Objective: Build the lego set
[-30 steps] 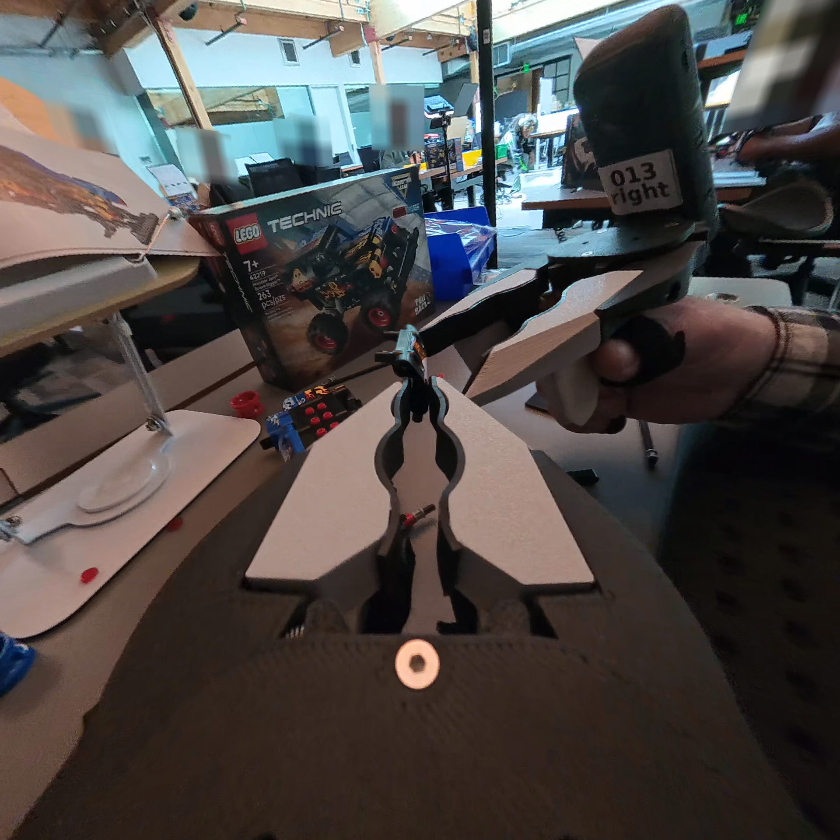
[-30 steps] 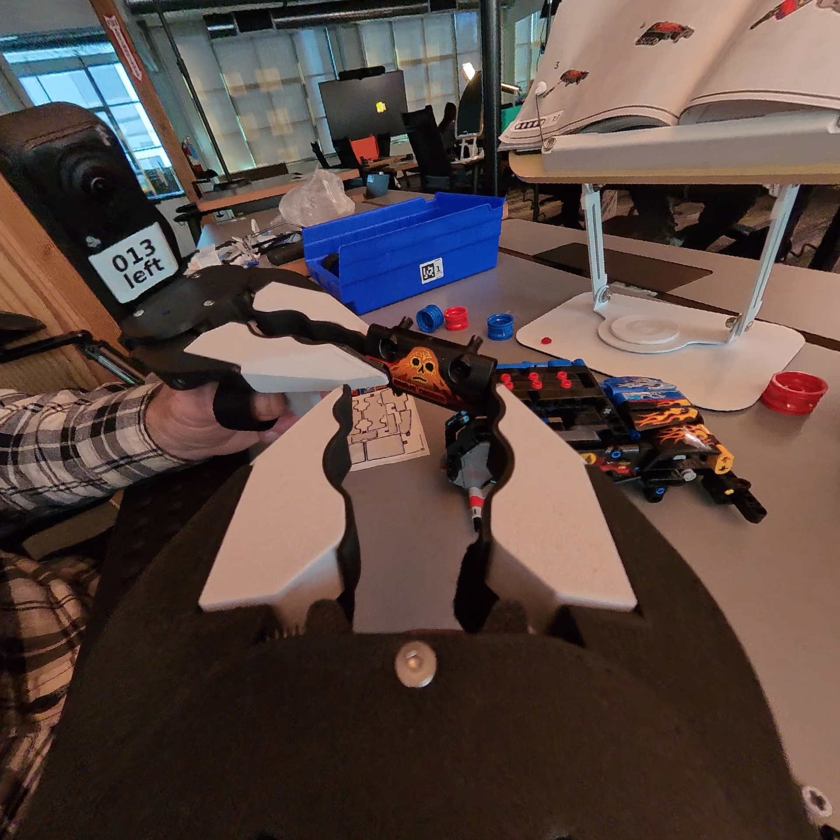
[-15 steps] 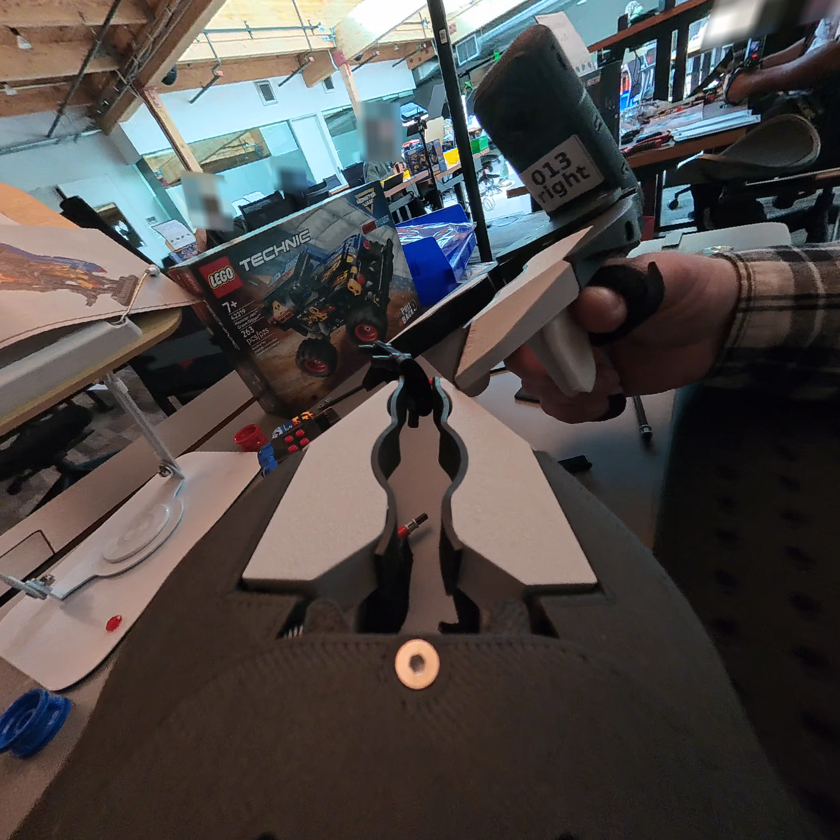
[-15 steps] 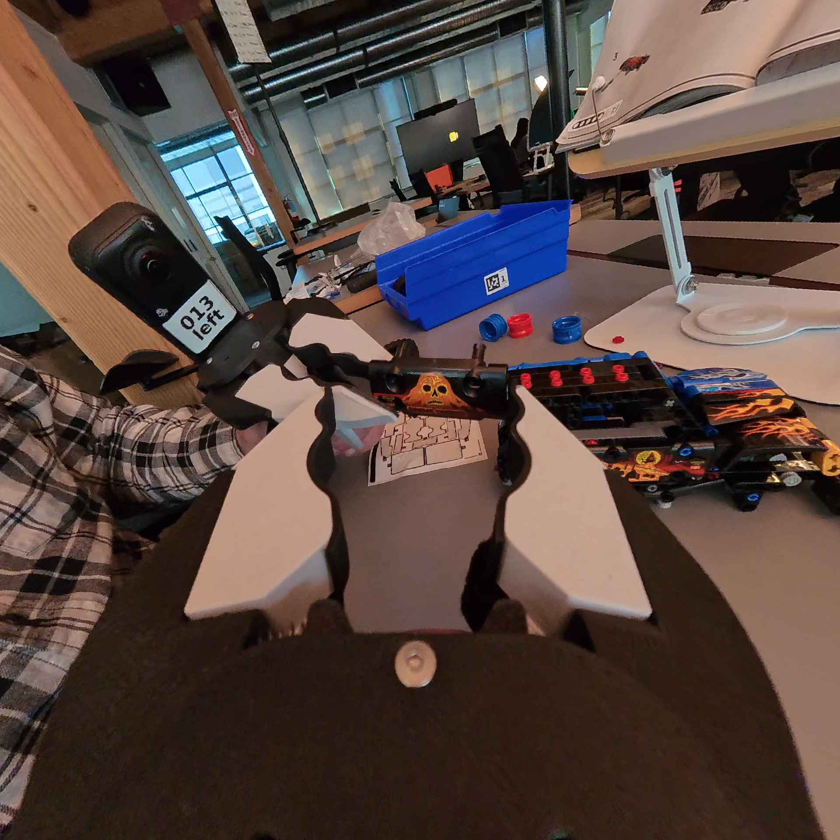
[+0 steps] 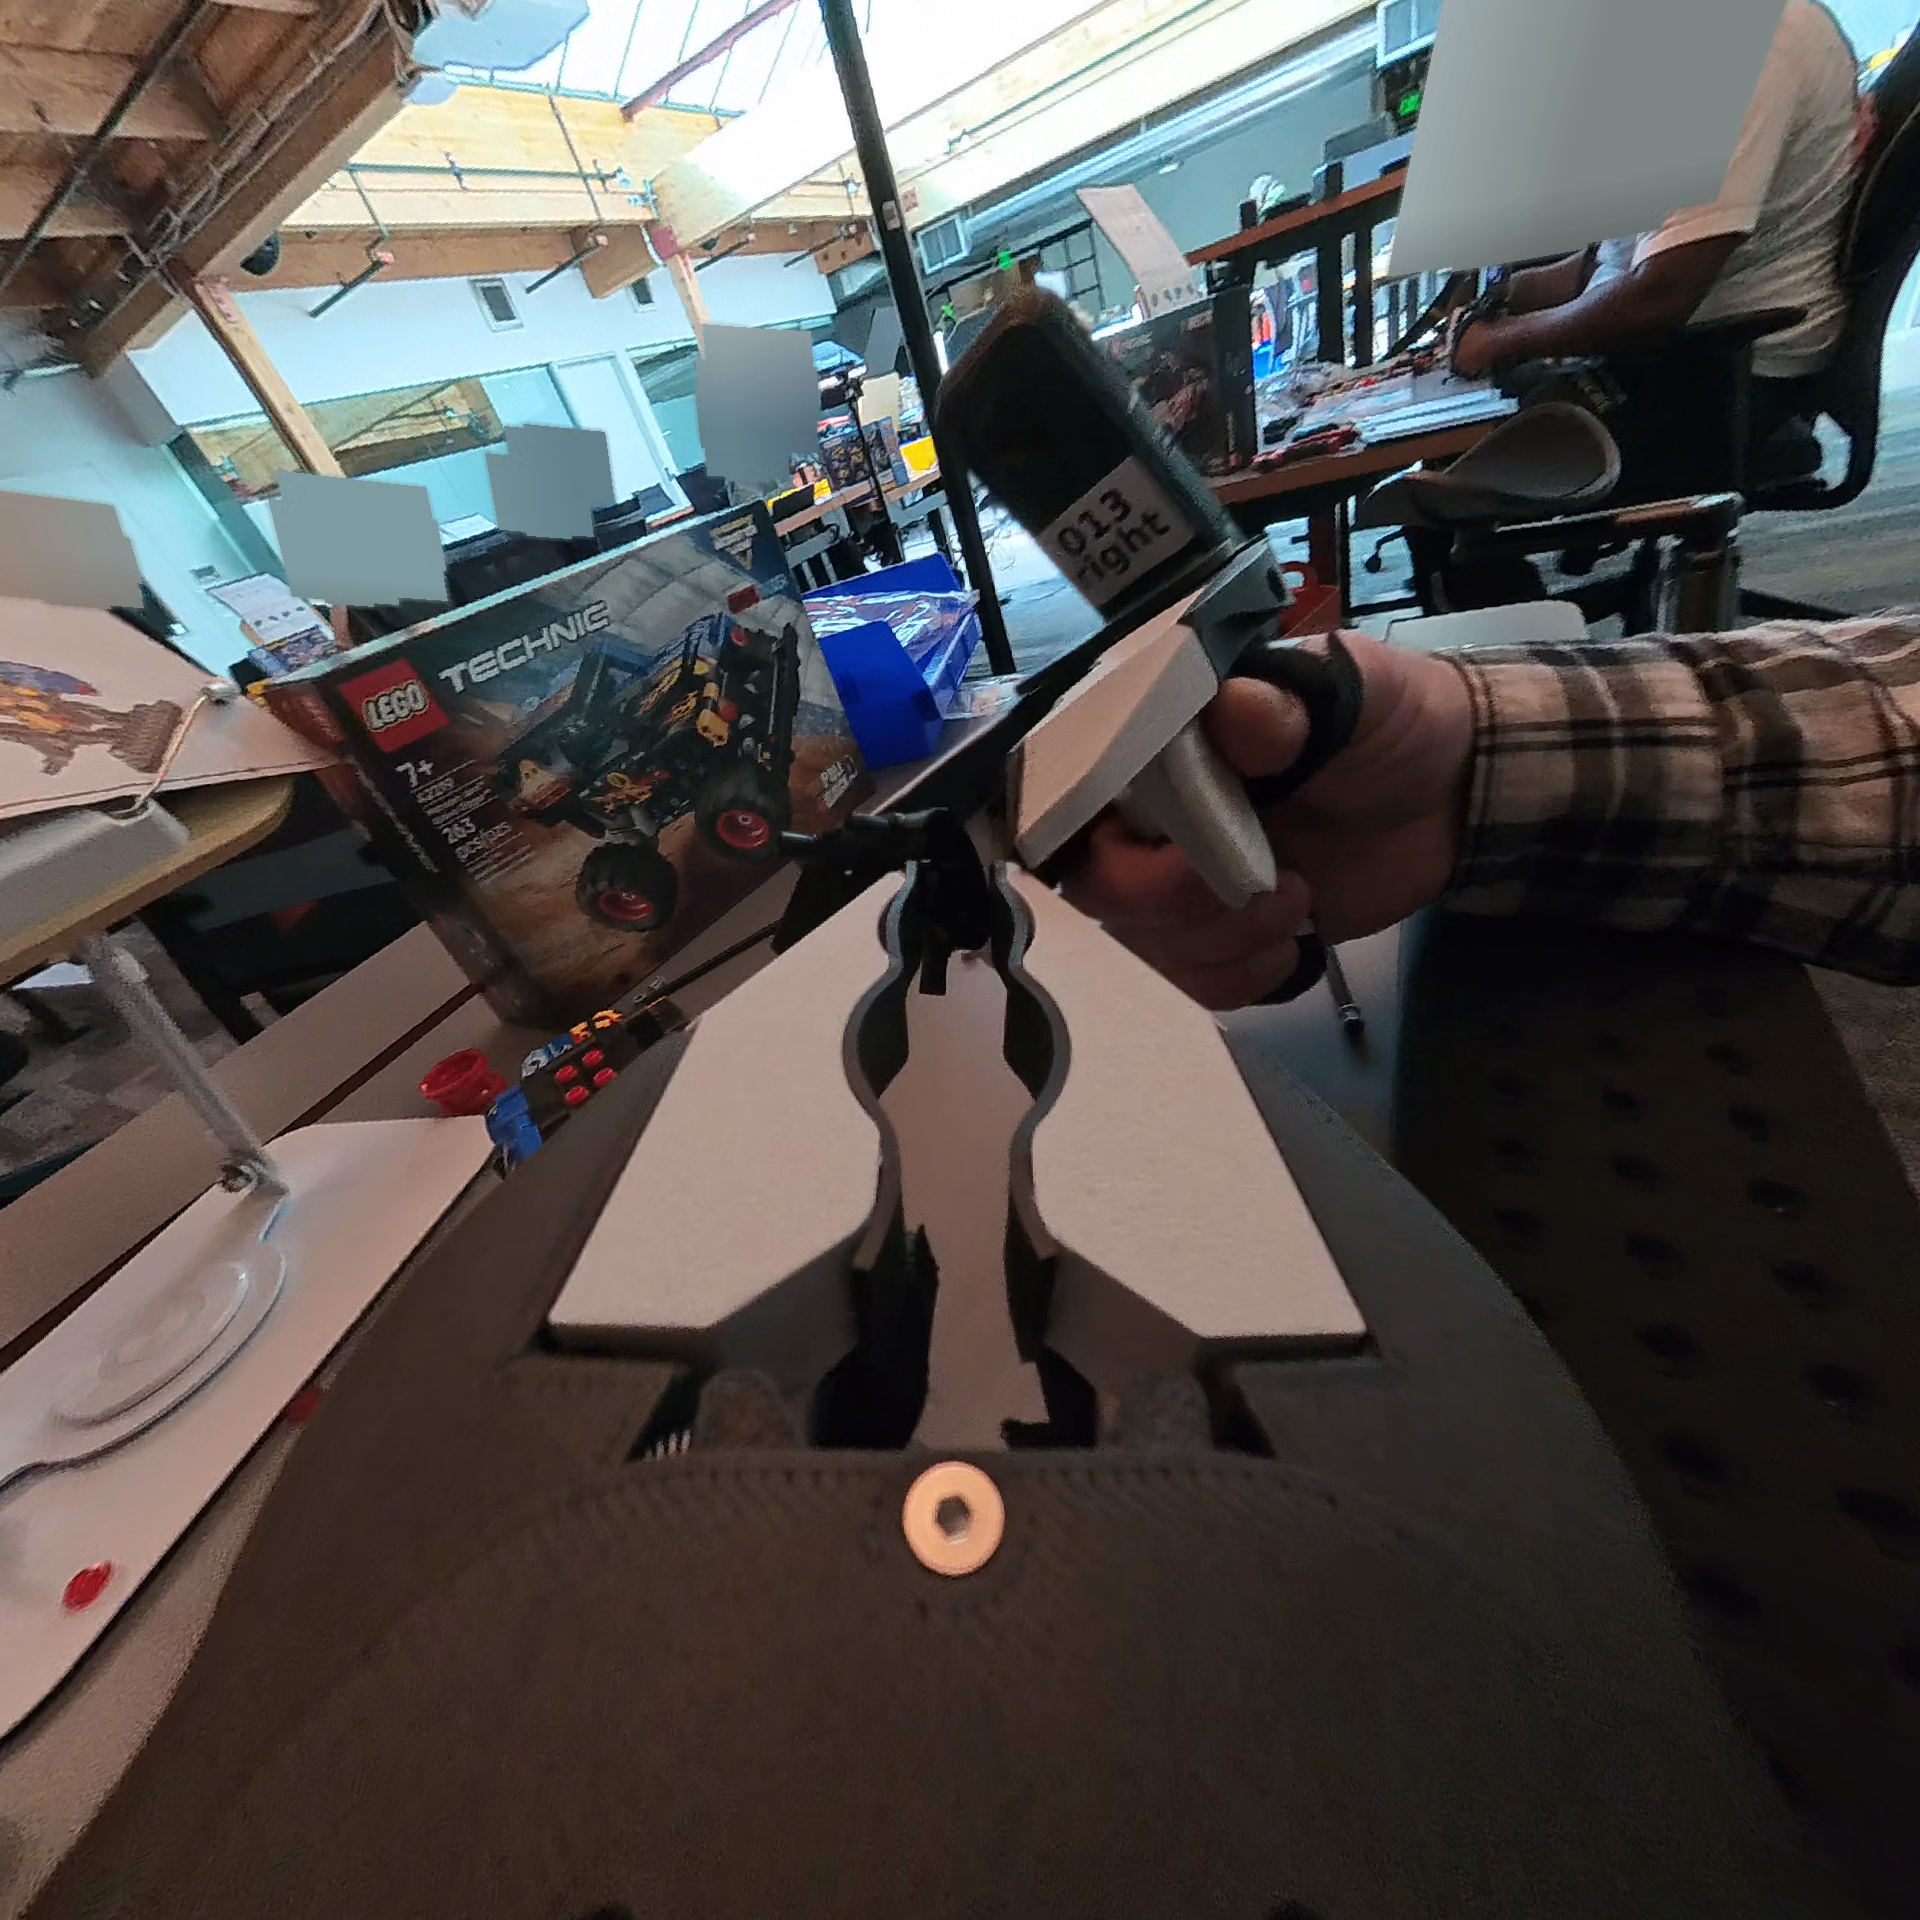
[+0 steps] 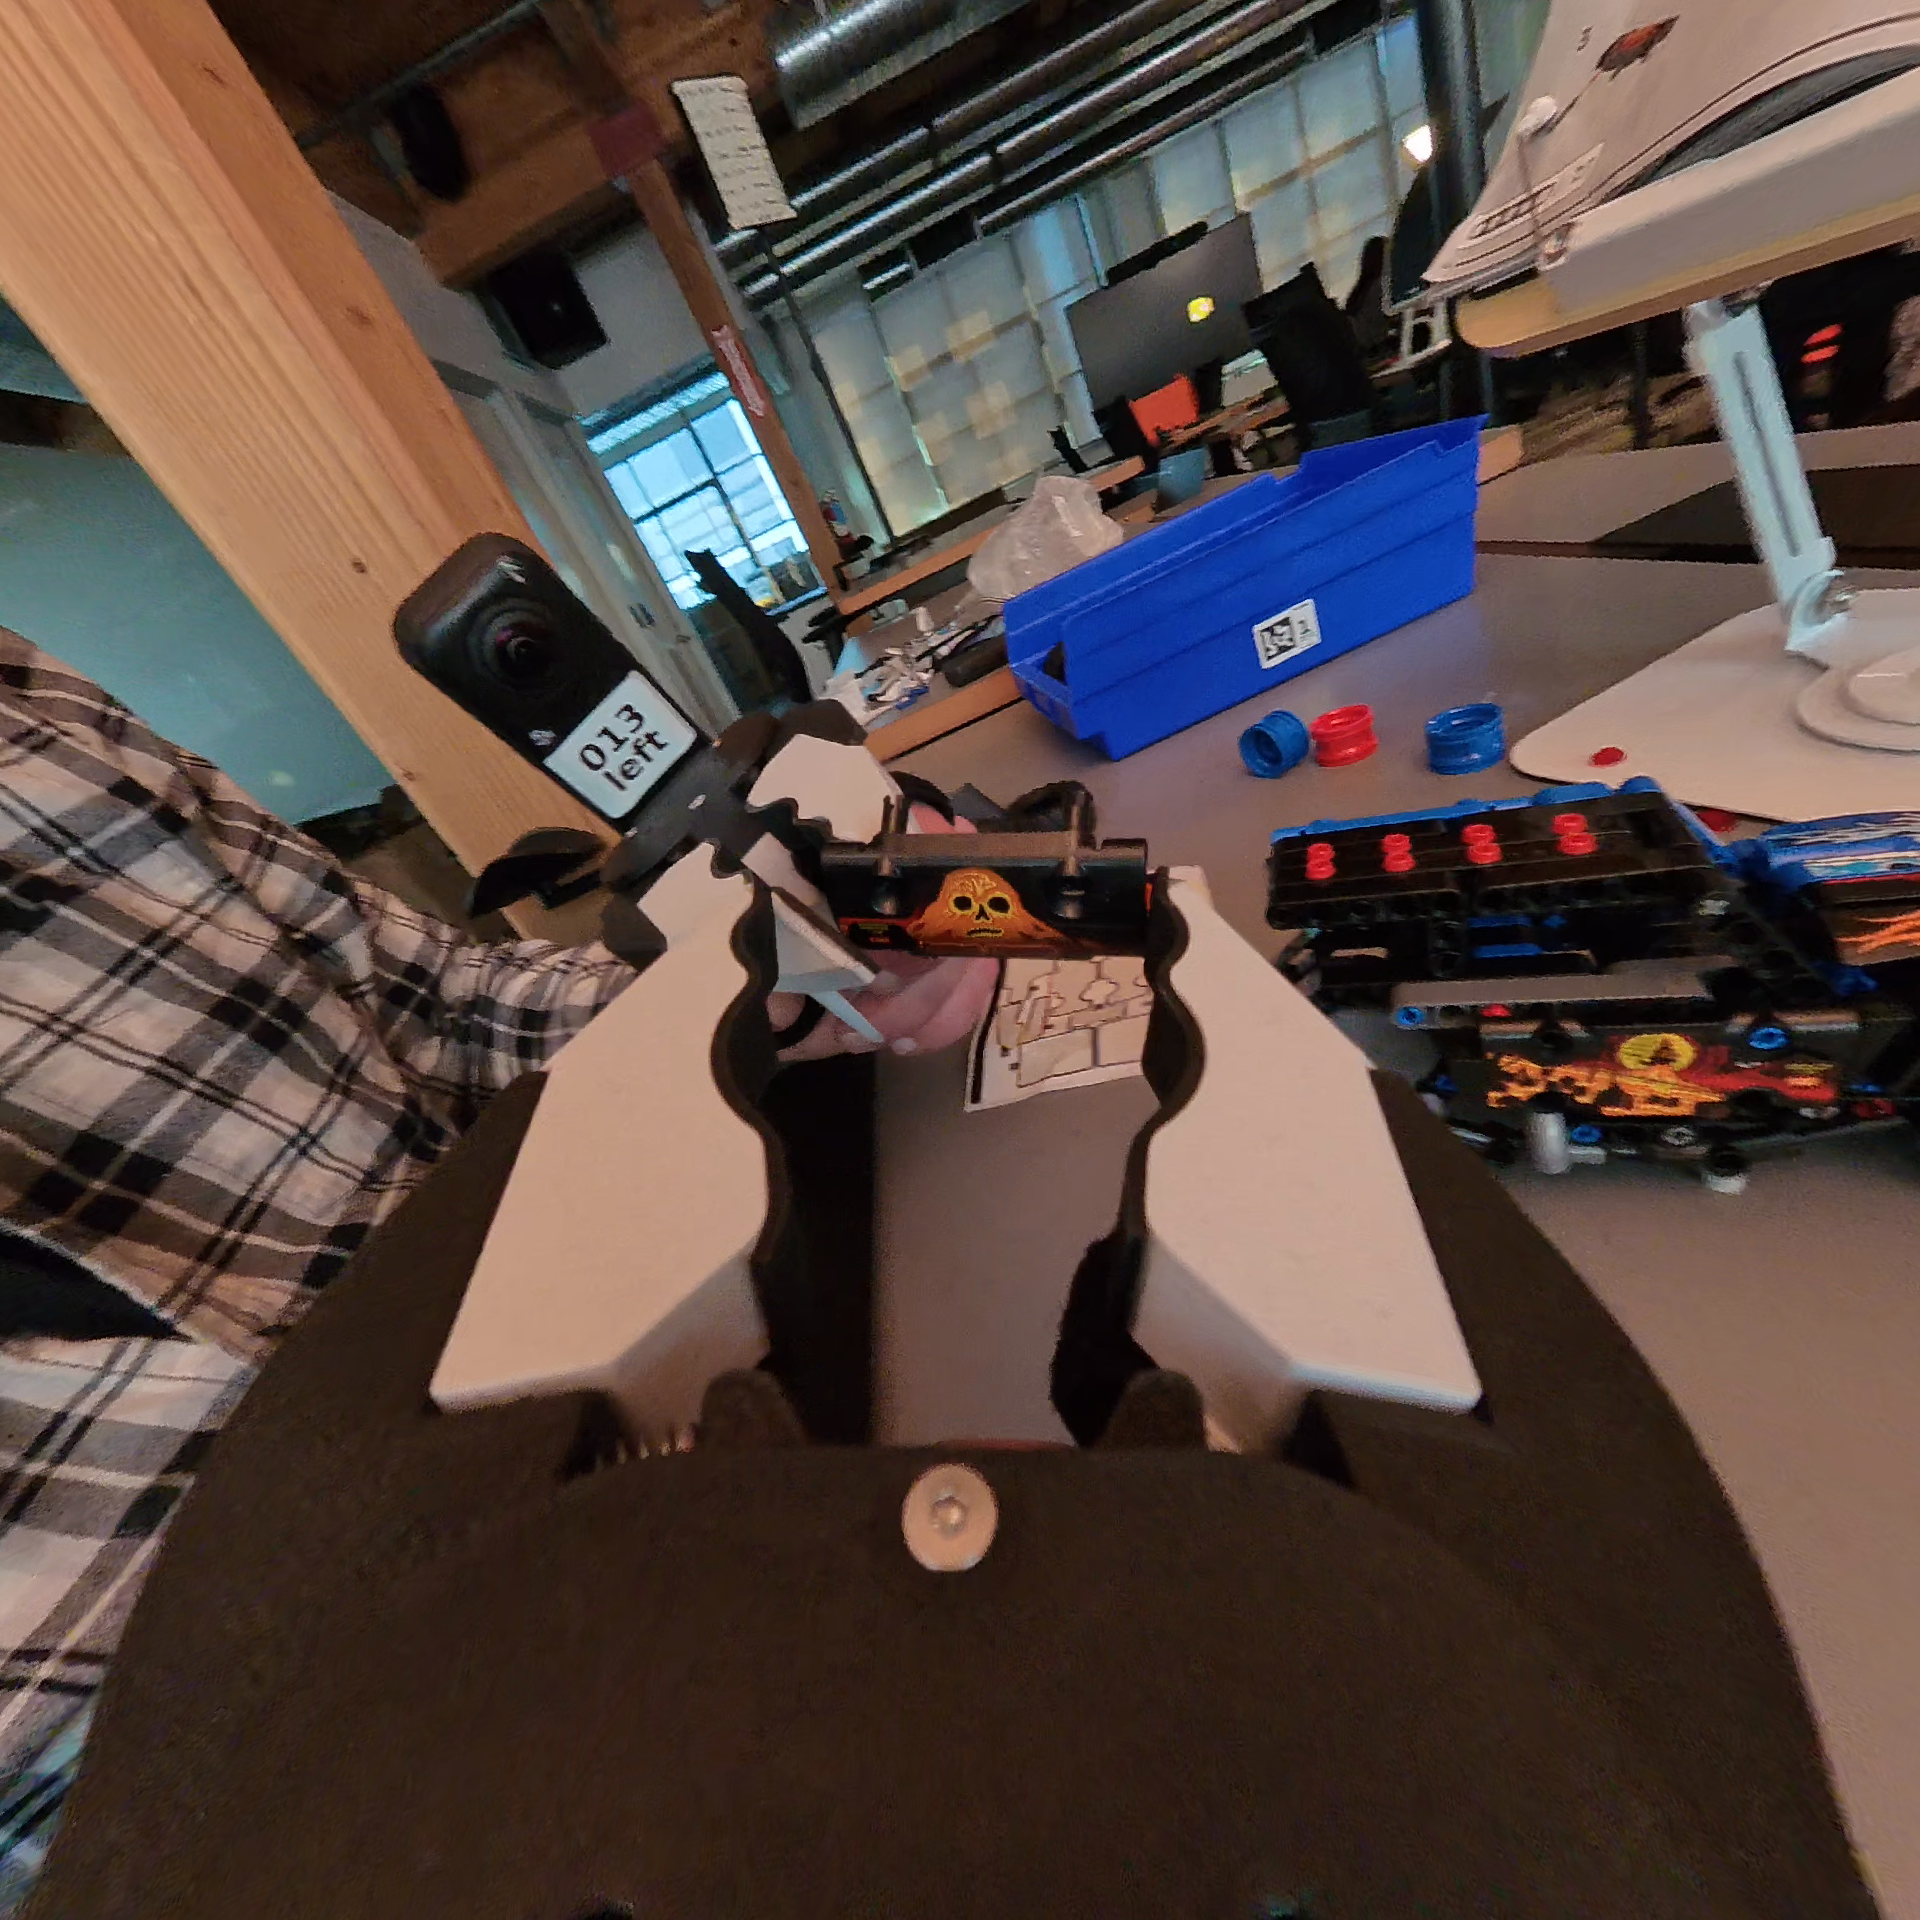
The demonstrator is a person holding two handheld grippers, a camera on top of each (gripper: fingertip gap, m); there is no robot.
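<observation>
Both grippers have tilted up since a second ago; the skull panel (image 6: 982, 906) now sits level, held in the air above the table (image 6: 1662, 1299), right gripper (image 6: 961, 914) jaws clamped on its ends, left gripper (image 5: 951, 899) jaws together on its edge. Only the right wrist view shows the truck body (image 6: 1590, 966) on the right and blue bin (image 6: 1247, 623) beyond; only the left shows the set box (image 5: 582, 748).
</observation>
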